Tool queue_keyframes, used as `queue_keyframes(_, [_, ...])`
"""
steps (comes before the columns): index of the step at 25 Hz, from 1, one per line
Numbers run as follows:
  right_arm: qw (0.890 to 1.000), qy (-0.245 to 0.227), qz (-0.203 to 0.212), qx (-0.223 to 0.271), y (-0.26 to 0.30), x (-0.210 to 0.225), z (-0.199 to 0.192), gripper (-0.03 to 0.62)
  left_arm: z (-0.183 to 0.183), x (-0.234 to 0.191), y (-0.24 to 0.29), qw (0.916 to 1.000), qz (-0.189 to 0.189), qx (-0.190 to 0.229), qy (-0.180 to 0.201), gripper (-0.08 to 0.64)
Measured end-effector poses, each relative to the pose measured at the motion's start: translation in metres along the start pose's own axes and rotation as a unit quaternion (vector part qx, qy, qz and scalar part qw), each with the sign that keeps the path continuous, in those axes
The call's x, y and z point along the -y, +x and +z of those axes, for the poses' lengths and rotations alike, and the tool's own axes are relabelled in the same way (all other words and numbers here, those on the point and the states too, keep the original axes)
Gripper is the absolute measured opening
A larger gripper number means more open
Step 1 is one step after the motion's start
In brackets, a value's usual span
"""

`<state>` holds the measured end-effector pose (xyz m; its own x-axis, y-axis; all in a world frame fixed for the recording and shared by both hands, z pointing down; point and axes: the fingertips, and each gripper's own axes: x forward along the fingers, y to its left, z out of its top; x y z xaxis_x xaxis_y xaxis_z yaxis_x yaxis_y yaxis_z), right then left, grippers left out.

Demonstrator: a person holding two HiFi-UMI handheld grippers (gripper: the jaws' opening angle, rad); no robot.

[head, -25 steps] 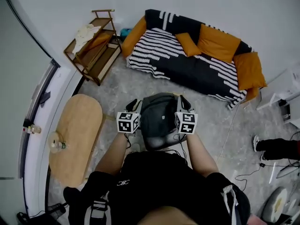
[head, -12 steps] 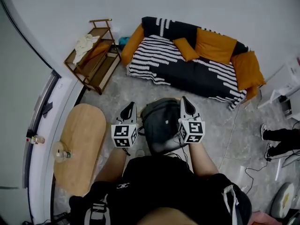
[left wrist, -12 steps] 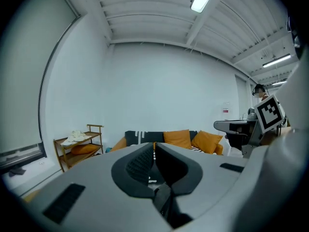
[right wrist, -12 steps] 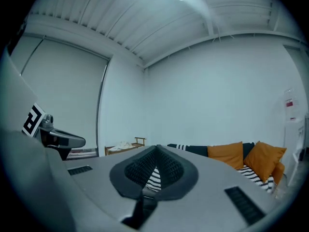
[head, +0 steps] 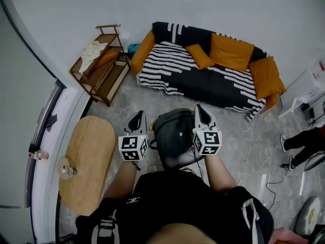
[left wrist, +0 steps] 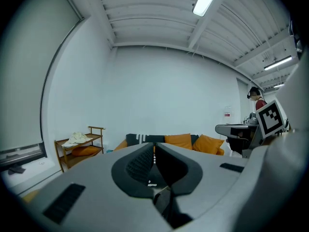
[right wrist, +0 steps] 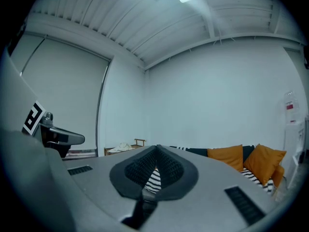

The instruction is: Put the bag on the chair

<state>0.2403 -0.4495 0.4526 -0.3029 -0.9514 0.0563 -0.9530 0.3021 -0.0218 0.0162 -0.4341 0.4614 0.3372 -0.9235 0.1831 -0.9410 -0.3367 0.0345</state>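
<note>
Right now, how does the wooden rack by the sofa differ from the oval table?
The rack is tiered and angular; the table is one oval top. The rack holds a white cloth and an orange cushion; the table holds a glass bottle. Both are wood, the rack darker.

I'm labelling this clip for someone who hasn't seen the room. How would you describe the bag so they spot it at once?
Find the striped black-and-white sofa with orange cushions against the wall. Nearer the camera, in front of the person, is the bag. It is rounded and plain dark grey, unlike the striped sofa and the pale wooden table to its left.
</note>
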Motion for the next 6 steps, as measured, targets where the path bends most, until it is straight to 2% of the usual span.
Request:
queue_keyframes(3, [1.000, -0.003, 0.001, 0.000, 0.0005, -0.0024, 0.0007, 0.011, 0.0020, -0.0026, 0.0006, 1.0000, -0.001, 0.002, -0.007, 0.028])
queue_keyframes(6, [1.000, -0.003, 0.001, -0.003, 0.0004, -0.0043, -0.0003, 0.011, 0.0007, -0.0046, 0.0003, 0.9995, -0.008, -0.001, -0.030, 0.026])
